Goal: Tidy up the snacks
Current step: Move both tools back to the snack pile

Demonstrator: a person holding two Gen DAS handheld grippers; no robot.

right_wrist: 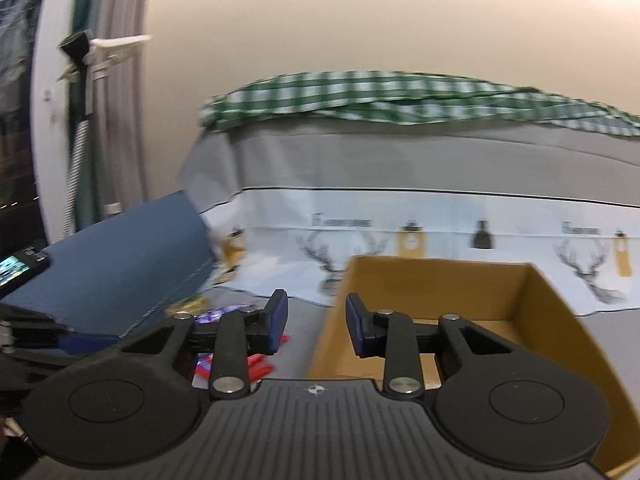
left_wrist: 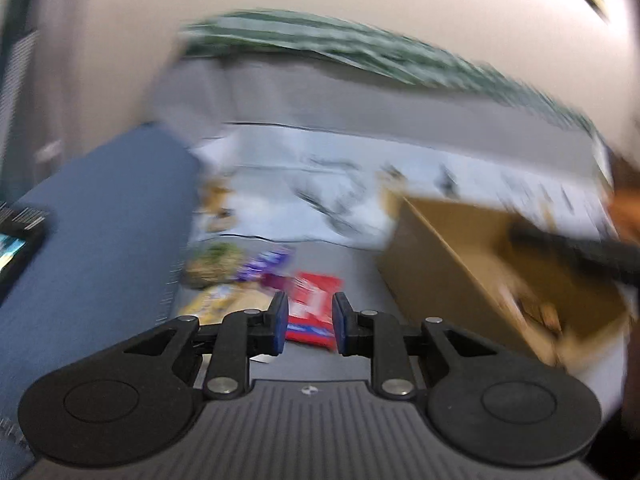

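Snacks (left_wrist: 256, 280) lay left of the cardboard box (right_wrist: 440, 280). Both the left gripper (left_wrist: 310, 322) and right gripper (right_wrist: 316, 320) stood narrow, holding nothing.

Legible text: none in either view.

- White printed cloth (right_wrist: 440, 220), right wrist view: two short grey words in capitals above the antler drawings, one at left of centre, one at far right; both too blurred to read. Yellow tag-shaped motifs and a dark bell-like motif beside them carry no readable marking.
- Red snack packet (left_wrist: 310, 316), left wrist view: white lettering on red with a blue band, smeared by motion; brand not readable.
- Purple packet (left_wrist: 264, 264): white marks, unreadable.
- Dark device (right_wrist: 20, 268) on the blue surface: lit screen and small white print, too small to read.
- Cardboard box (right_wrist: 440, 280): no print visible.
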